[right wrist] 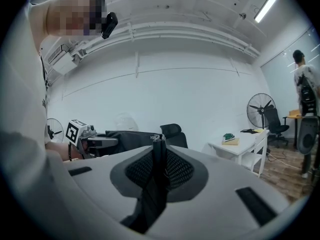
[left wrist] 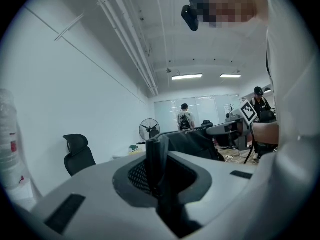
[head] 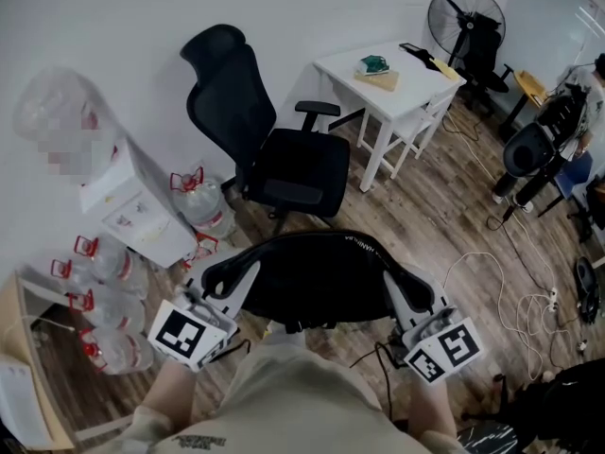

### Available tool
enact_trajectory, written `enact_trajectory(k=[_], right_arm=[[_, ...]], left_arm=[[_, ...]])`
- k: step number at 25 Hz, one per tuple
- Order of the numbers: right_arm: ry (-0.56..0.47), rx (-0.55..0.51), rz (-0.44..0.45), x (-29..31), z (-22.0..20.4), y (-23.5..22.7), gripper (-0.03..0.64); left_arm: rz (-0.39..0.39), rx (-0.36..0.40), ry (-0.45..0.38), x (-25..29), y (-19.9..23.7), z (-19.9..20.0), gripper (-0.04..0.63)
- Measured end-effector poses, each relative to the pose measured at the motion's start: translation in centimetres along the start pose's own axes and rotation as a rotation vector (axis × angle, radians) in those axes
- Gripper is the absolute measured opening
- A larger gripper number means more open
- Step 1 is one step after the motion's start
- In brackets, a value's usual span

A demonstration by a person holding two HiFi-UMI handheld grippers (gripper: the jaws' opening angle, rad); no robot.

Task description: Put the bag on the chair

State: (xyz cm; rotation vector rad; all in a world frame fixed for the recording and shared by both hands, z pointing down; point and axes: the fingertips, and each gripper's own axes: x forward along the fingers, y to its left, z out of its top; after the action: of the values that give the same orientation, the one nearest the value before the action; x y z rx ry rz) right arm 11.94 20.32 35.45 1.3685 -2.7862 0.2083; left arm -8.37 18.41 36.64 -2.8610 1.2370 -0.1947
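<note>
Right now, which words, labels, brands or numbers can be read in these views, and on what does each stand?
Nothing reads clearly.
Black bag: white print along its top edge, too small to read.
Water bottle: red label, blurred.
Person's shirt: dark print near the picture's bottom edge, blurred.

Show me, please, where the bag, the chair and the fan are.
bag (head: 317,277), head view, its black top panel.
chair (head: 304,166), head view, seat cushion.
fan (head: 456,12), head view, round grille.
</note>
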Motion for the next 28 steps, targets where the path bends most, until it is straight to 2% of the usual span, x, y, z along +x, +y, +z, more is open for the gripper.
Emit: enact_trajectory(k=[10, 28], right_arm=[[0.023, 0.027, -0.023, 8.1, 1.2, -6.6, 0.066], [0.055, 0.082, -0.091, 28.0, 5.6, -20.5, 0.066]], left_arm=[[-0.018, -0.017, 0.034, 7.8, 7.0, 0.2, 0.061], [-0.068, -0.053, 0.057, 25.0, 24.7, 2.4, 0.061]])
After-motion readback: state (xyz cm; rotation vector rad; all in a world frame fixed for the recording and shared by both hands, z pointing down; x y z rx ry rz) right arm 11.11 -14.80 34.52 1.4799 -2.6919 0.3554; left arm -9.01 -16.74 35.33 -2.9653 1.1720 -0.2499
